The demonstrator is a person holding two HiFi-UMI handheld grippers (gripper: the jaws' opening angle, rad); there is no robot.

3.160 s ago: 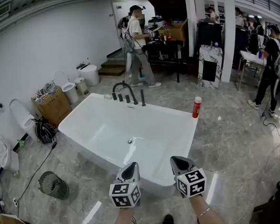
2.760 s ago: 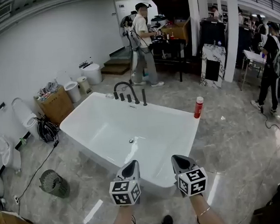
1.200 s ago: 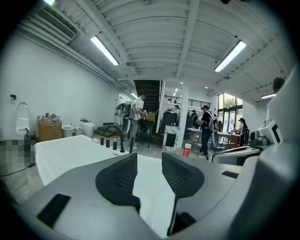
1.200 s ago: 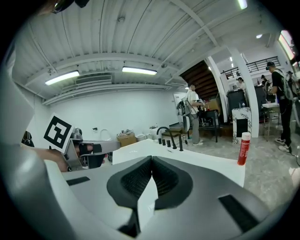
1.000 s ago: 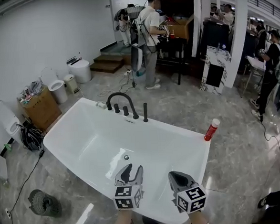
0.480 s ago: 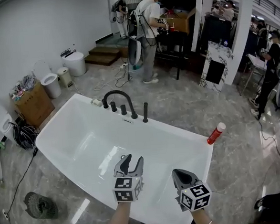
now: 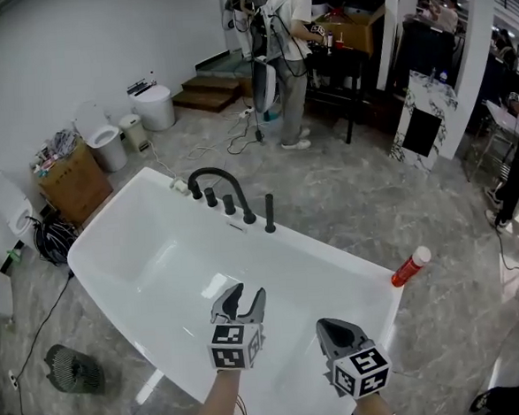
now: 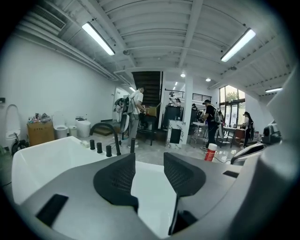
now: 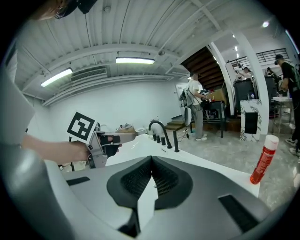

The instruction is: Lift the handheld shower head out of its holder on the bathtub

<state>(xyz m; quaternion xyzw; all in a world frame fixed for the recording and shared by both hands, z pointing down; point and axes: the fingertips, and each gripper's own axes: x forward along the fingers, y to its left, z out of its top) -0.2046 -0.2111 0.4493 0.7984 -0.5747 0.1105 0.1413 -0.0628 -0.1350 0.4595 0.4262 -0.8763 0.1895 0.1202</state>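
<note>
The handheld shower head (image 7: pixel 269 212) is a slim black rod standing upright in its holder on the far rim of the white bathtub (image 7: pixel 110 230), just right of the black arched spout (image 7: pixel 213 180) and knobs. It also shows as the handheld shower head (image 8: pixel 132 145) and the handheld shower head (image 9: pixel 176 143). My left gripper (image 7: pixel 246 294) hovers over the tub basin, jaws opening, nothing between them. My right gripper (image 7: pixel 332 328) is shut and empty near the tub's front rim. Both are well short of the shower head.
A red bottle (image 7: pixel 410 267) stands on the tub's right corner. A cardboard box (image 7: pixel 70 178), toilets and cables lie left of the tub, and a wire basket (image 7: pixel 74 370) sits on the floor at front left. A person (image 7: pixel 287 32) stands at a table beyond.
The view has closed in on the tub. Both grippers have moved forward over the basin, and the left jaws have spread wider.
</note>
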